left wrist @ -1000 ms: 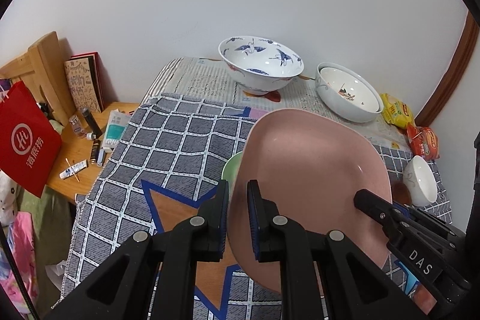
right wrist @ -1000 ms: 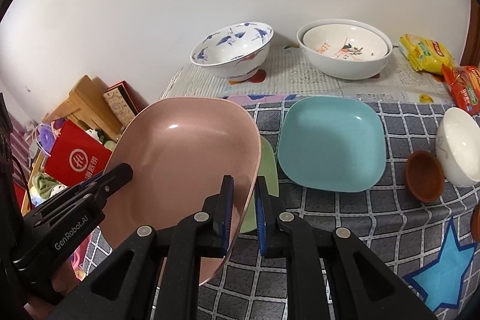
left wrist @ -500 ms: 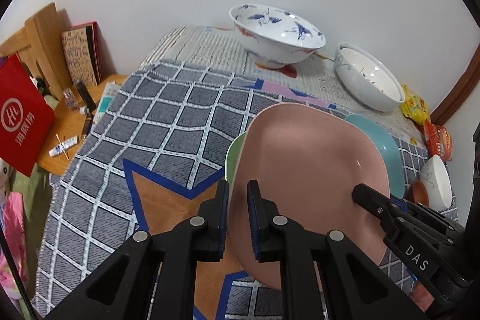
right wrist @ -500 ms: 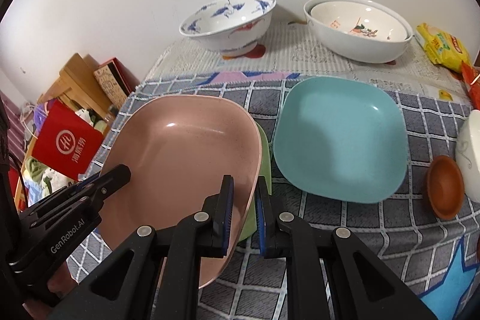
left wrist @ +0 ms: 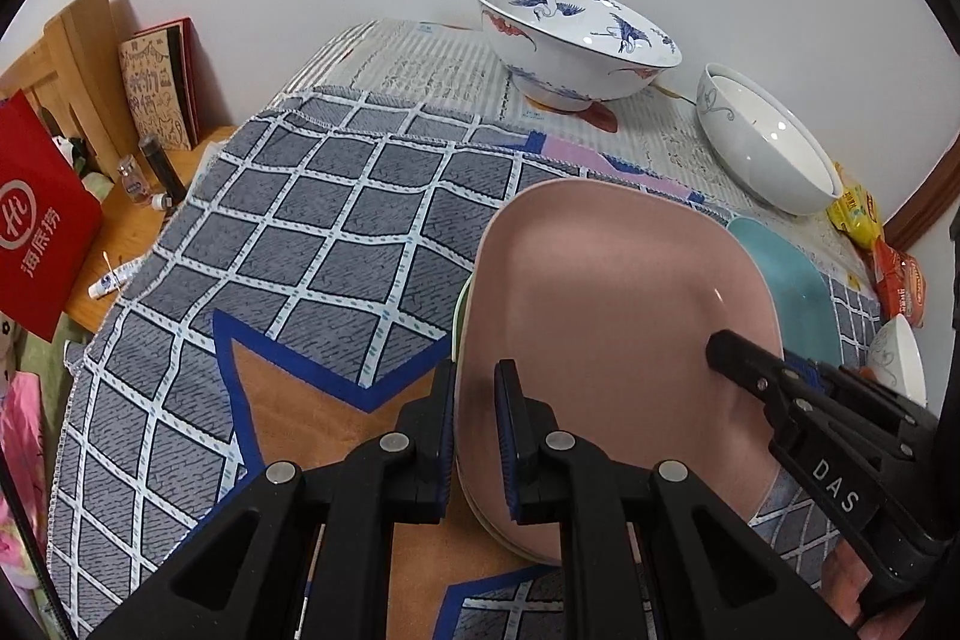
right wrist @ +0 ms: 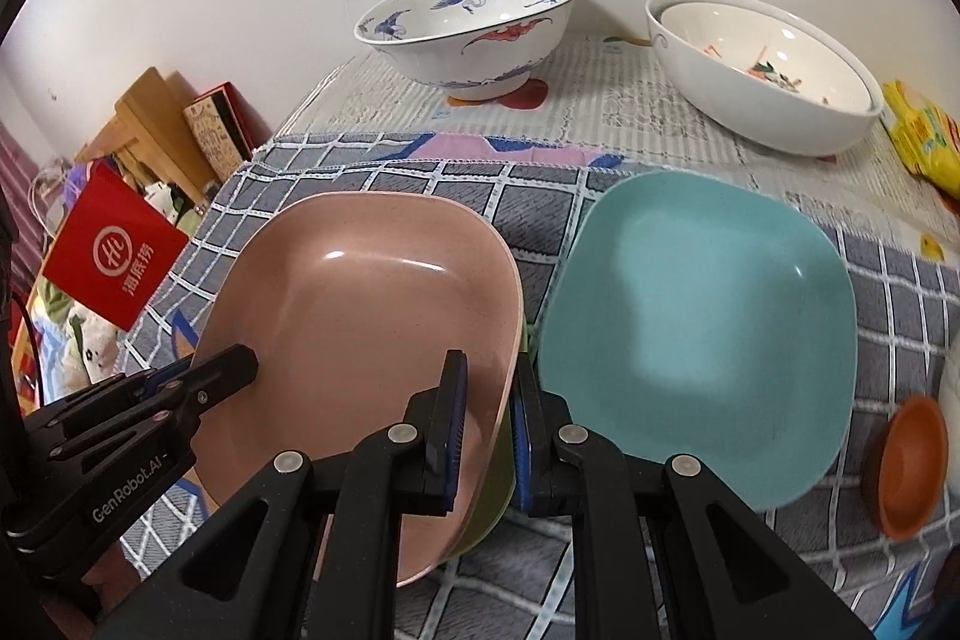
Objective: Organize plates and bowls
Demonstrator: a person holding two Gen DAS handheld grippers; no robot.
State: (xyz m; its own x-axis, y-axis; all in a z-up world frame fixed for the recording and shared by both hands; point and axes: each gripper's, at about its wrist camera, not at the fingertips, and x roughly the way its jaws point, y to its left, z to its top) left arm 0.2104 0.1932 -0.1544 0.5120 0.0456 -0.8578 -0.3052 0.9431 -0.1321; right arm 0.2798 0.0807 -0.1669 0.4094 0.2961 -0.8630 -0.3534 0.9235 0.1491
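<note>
both grippers are on the pink plate [left wrist: 612, 340] right now. the left gripper [left wrist: 474, 436] has its fingers clamped over the plate's left rim, one finger on each face. the right gripper [right wrist: 486, 430] is clenched on the opposite rim the same way, and it shows as a black arm reaching in from the right in the left wrist view. the pink plate sits right over the green plate [right wrist: 498, 484], which peeks out beneath its edge; whether they touch, i cannot tell. just beside it on the checked cloth [left wrist: 312, 232] lies the teal plate [right wrist: 702, 334]. further back on the newspaper [right wrist: 630, 106], the blue-and-white bowl [right wrist: 474, 28] stands near the wall, and the white bowl [right wrist: 762, 70] has another bowl nested in it. a small brown dish [right wrist: 906, 466] sits right of the teal plate.
</note>
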